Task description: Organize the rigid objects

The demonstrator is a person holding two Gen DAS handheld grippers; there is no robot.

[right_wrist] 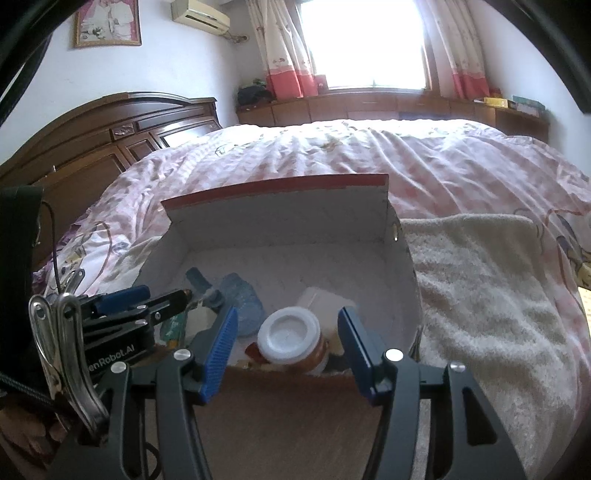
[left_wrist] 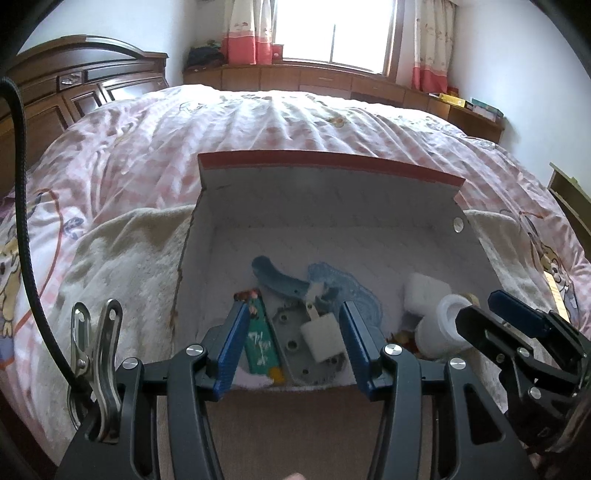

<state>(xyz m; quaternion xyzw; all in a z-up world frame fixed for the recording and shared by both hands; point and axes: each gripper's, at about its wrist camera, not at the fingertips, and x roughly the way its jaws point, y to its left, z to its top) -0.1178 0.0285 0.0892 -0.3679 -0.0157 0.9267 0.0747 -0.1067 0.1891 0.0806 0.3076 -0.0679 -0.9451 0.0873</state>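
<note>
Above the box (left_wrist: 207, 229) — left hand-held gripper (left_wrist: 291, 334), right hand-held gripper (right_wrist: 288, 341); both downward-tilted, jaws apart, empty.

Daylight floods in from the window (left_wrist: 334, 31), blown out to white glare in both views; the bed (left_wrist: 258, 122) is bright, the cardboard box (left_wrist: 332, 236) interior softly shaded, fisheye edges bent and black-vignetted, detail slightly soft

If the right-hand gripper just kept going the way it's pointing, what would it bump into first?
Most likely the white-capped jar lying in the open cardboard box, right between the right gripper's open blue fingers; depth is uncertain.
</note>
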